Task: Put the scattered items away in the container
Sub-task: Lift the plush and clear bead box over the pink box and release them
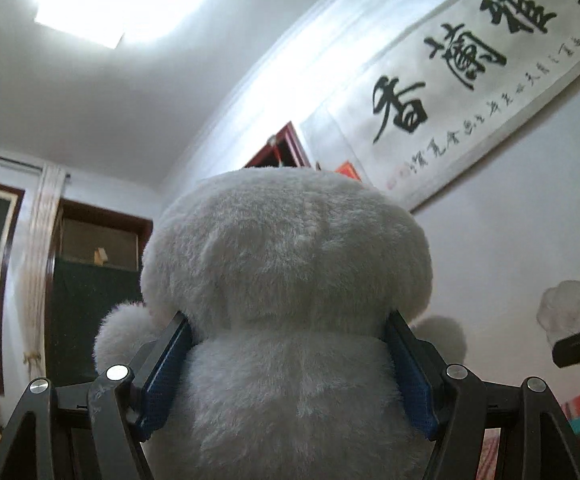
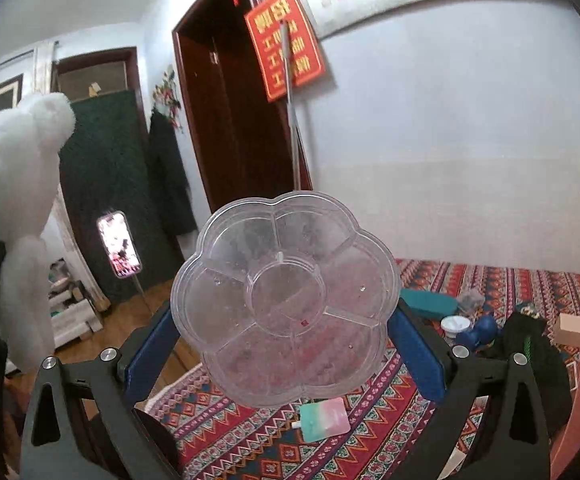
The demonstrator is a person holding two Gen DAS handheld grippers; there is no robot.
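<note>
Right wrist view: right gripper (image 2: 285, 344) jaws pinch the clear tray (image 2: 283, 300) at its 6 o'clock edge, it may slip, while left gripper (image 1: 285, 376) jaws squeeze the plush bear (image 1: 285, 280).

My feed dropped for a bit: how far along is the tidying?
Nothing looks stowed yet; no container shows. In hand: the left gripper clamps a white plush bear, and the right gripper holds a clear flower-shaped divided tray. Left: a pastel pouch, blue dumbbell and small box lie on the patterned cloth.

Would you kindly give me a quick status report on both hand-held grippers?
Left hand-held gripper shut on white teddy bear, held aloft. Right hand-held gripper shut on clear flower-shaped tray. Container not in view. Nothing blocking.
</note>
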